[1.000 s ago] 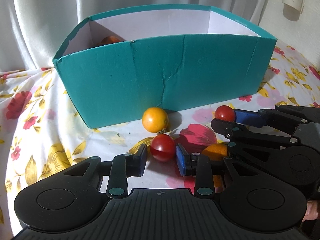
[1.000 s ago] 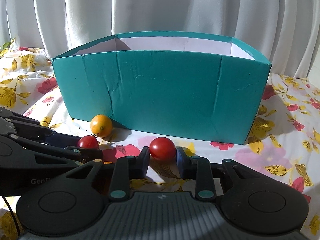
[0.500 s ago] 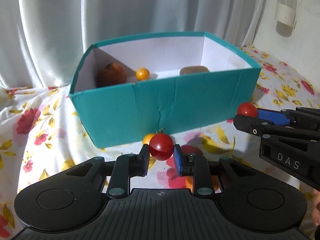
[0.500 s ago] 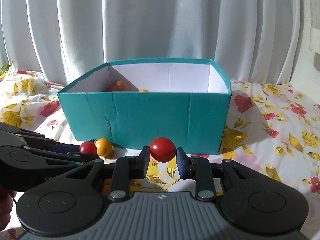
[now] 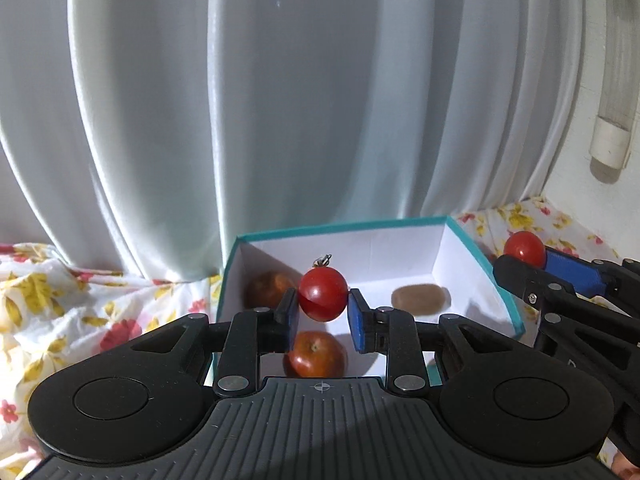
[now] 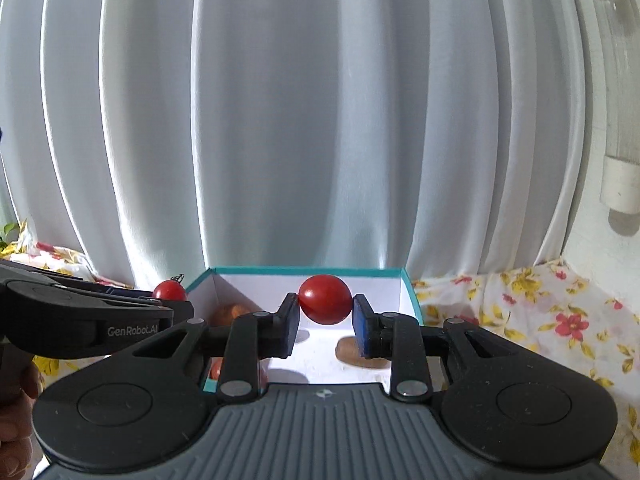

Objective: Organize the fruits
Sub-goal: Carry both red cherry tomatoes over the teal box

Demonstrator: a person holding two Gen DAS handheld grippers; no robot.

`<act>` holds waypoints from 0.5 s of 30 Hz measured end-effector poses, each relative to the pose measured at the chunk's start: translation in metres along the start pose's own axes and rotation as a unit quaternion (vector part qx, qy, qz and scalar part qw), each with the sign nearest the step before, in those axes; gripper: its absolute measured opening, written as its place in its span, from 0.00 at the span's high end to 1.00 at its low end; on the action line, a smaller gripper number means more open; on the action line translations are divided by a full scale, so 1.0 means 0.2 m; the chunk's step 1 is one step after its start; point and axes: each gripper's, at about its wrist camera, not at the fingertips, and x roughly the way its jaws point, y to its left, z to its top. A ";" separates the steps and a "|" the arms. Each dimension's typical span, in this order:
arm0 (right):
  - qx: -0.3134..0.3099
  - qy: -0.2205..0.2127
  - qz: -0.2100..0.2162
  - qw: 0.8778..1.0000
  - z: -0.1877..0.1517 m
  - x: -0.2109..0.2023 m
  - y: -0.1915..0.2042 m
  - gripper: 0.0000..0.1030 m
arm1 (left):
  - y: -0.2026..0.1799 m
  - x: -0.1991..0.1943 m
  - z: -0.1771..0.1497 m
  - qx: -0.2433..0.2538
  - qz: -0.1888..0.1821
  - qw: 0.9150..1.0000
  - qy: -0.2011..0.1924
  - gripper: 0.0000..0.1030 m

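My left gripper (image 5: 323, 312) is shut on a red cherry tomato (image 5: 323, 295) with a small stem, held above the teal box (image 5: 478, 258). My right gripper (image 6: 325, 316) is shut on a second red tomato (image 6: 325, 299) over the same box (image 6: 412, 300). Inside the white-lined box lie a red apple (image 5: 316, 354), a brownish round fruit (image 5: 267, 289) and a brown kiwi (image 5: 418, 298). In the left wrist view the right gripper (image 5: 528, 256) with its tomato (image 5: 523, 249) shows at the right. In the right wrist view the left gripper (image 6: 172, 300) with its tomato (image 6: 169, 291) shows at the left.
A white curtain (image 5: 280, 100) hangs right behind the box. A floral cloth (image 6: 540, 312) covers the surface around it. A white fixture (image 5: 612, 80) is mounted on the wall at the right. A hand (image 6: 16, 400) holds the left gripper's handle.
Both grippers closed on a red tomato on the cloth and rose with them, from in front of the box's wall to above its open top. The box's inside came into view.
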 end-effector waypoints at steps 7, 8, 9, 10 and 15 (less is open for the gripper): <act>0.013 -0.022 0.001 1.000 0.08 0.04 -0.03 0.73 | 0.02 0.07 0.03 -0.016 0.031 0.999 0.013 0.71; 0.018 -0.020 0.005 1.000 0.07 0.05 -0.04 0.73 | 0.02 0.08 0.02 -0.018 0.033 0.999 0.017 0.71; 0.022 -0.018 0.009 1.000 0.05 0.06 -0.05 0.73 | 0.03 0.09 0.01 -0.022 0.034 0.999 0.019 0.71; 0.021 -0.016 0.009 1.000 0.04 0.07 -0.05 0.73 | 0.03 0.09 0.01 -0.024 0.038 0.999 0.020 0.71; 0.009 -0.022 -0.003 1.000 0.02 0.08 -0.05 0.73 | 0.05 0.13 -0.01 -0.029 0.050 0.998 0.024 0.71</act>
